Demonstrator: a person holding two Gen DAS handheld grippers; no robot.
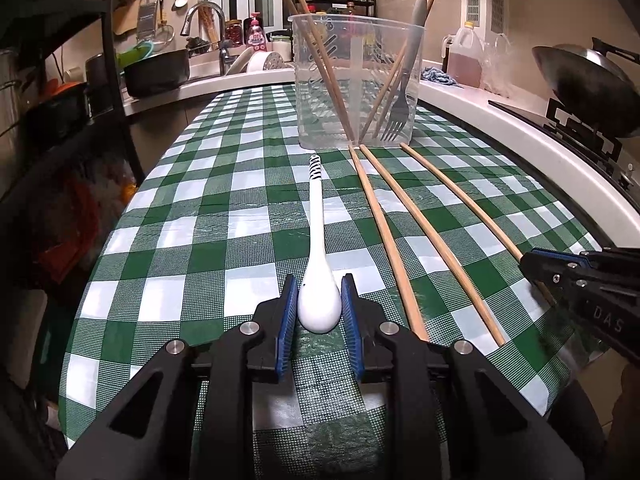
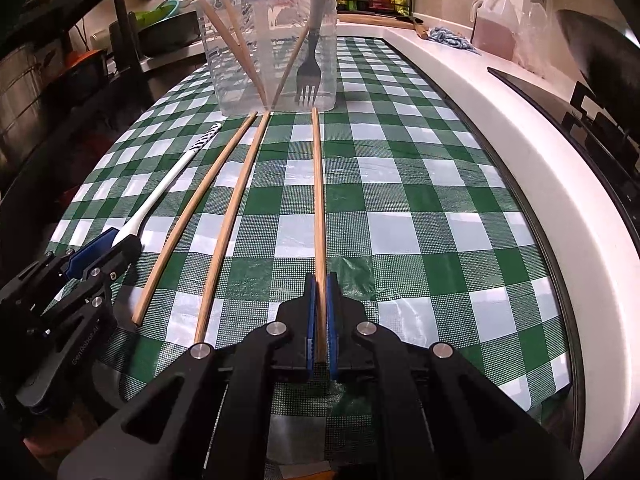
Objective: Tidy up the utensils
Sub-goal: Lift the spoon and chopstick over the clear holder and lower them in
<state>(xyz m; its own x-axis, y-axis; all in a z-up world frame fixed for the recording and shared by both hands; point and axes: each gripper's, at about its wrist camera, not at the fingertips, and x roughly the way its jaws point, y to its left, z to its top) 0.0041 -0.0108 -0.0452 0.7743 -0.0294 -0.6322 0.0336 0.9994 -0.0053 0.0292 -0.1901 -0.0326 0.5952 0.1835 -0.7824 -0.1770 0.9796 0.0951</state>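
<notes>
The left gripper [image 1: 319,300] sat low over the green-and-white checked tablecloth [image 1: 224,216], its blue pads pinching the bowl of a white spoon [image 1: 318,276] from both sides. The spoon lay flat, its striped handle running away toward twelve o'clock, ending short of the clear plastic container [image 1: 356,80].

The right gripper [image 2: 320,308] had its jaws pressed together on the near end of one wooden chopstick [image 2: 318,200], which ran straight from between the pads toward twelve o'clock, its far tip just in front of the container [image 2: 276,48]. In the left wrist view that gripper [image 1: 528,264] entered at three o'clock, on the outermost chopstick [image 1: 468,196].

Two more chopsticks [image 2: 208,220] lay on the cloth toward ten o'clock of the right gripper, between it and the spoon [image 2: 160,196], both fanning toward the container's base and apart from each other.

The container stood upright at the far end of the cloth, holding a dark fork [image 2: 310,72], tines down, and several leaning chopsticks.
</notes>
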